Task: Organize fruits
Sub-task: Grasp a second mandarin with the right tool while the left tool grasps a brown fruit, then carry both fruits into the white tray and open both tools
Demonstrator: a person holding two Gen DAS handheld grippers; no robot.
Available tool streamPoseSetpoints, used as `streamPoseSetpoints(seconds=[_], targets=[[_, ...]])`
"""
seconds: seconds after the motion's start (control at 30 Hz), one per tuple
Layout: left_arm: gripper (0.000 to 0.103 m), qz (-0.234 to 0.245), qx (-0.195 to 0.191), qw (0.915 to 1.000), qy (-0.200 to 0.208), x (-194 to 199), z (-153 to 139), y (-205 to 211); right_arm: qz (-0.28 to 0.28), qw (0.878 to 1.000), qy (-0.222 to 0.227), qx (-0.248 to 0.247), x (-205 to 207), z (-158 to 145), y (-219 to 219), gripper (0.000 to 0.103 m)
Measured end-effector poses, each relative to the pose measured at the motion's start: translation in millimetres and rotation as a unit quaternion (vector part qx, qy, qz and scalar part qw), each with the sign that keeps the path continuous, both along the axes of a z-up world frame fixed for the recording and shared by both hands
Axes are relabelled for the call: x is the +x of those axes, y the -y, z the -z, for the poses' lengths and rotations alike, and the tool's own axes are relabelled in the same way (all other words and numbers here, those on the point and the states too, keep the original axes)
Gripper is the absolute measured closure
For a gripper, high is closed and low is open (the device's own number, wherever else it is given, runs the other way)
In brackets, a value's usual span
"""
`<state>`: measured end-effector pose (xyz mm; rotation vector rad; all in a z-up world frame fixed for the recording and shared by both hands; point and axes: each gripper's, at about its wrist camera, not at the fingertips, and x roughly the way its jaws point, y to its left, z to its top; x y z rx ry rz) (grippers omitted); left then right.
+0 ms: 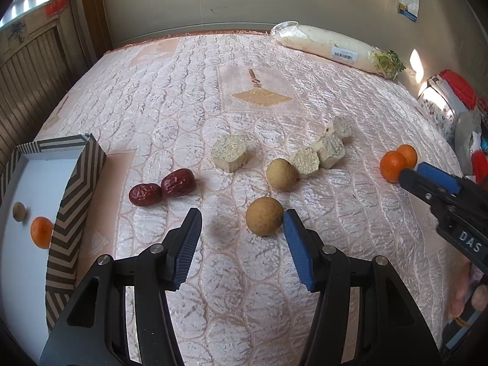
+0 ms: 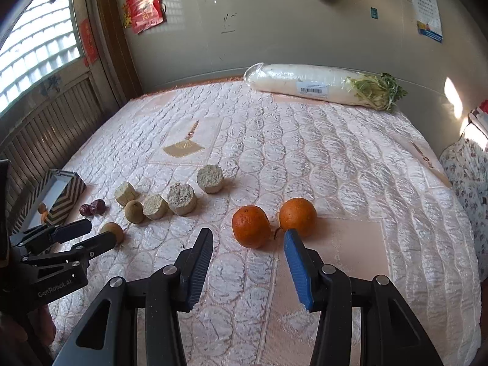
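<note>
My left gripper (image 1: 242, 216) stands open just above the quilt. A tan longan (image 1: 264, 216) lies at its tips, close to the right finger and not pinched. A second longan (image 1: 282, 174) and two red dates (image 1: 161, 188) lie farther ahead. The striped box (image 1: 76, 189) at the left holds an orange (image 1: 41, 232) and a small longan (image 1: 19, 212). My right gripper (image 2: 248, 235) is open too. Two oranges (image 2: 250, 225) (image 2: 297, 215) rest side by side just beyond its tips, the left one in line with the gap. From the right wrist, the left gripper (image 2: 97, 233) shows by a longan (image 2: 113, 231).
Several pale cut chunks (image 1: 230, 156) (image 2: 181, 198) lie mid-quilt behind the longans. A plastic-wrapped white radish (image 1: 332, 48) (image 2: 314, 82) rests along the far wall. A flowered pillow (image 2: 466, 164) and clutter sit off the right edge; wooden panelling runs along the left.
</note>
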<state>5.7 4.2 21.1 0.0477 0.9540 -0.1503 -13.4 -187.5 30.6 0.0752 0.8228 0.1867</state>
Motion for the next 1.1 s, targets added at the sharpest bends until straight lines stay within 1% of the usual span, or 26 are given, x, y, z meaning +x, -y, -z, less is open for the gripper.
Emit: streamPoseSetpoints(seconds=[0.17,0.33,0.37,0.4,0.43,0.47,0.53,0.6,0.67,0.7,0.77,0.9,1.1], targets=[[0.047,0.01,-0.019,0.9998,-0.003,2,-1,-2,-0.008,1.0,0.003,-0.023,11,4,-8,0.056],[0.047,0.018,-0.019,0.9996,-0.008,3,2,-1,-0.023,0.999,0.003,-0.046,25,10,-18,0.058],[0.047,0.018,-0.02,0.9996,-0.009,4,3,-1,-0.022,0.998,0.002,-0.054,26,12,-20,0.062],[0.047,0.017,-0.022,0.9996,-0.011,4,4,-1,-0.018,0.997,0.002,-0.07,27,13,-22,0.064],[0.047,0.016,-0.022,0.9996,-0.011,5,4,-1,-0.014,0.997,0.0,-0.082,28,15,-23,0.07],[0.047,0.016,-0.022,0.9996,-0.012,6,5,0,-0.012,0.996,-0.002,-0.084,29,16,-22,0.075],[0.047,0.017,-0.019,0.9996,-0.01,6,6,1,-0.007,0.998,-0.004,-0.065,28,16,-16,0.075],[0.048,0.019,-0.023,0.9995,-0.007,5,7,1,-0.005,0.998,-0.005,-0.057,27,15,-14,0.075],[0.073,0.023,-0.032,0.9992,-0.009,5,7,-1,-0.004,0.999,-0.002,-0.051,23,13,-14,0.075],[0.075,0.024,-0.032,0.9991,-0.012,6,8,-1,-0.006,0.999,0.0,-0.045,21,11,-15,0.075],[0.076,0.027,-0.03,0.9991,-0.01,5,8,-2,-0.012,0.999,0.005,-0.034,16,6,-17,0.075],[0.076,0.024,-0.036,0.999,-0.008,0,5,-7,-0.022,0.999,0.013,-0.029,6,-1,-24,0.075],[0.076,0.008,-0.03,0.9995,0.005,-11,-5,-19,-0.04,0.999,0.016,-0.017,-7,-7,-38,0.075]])
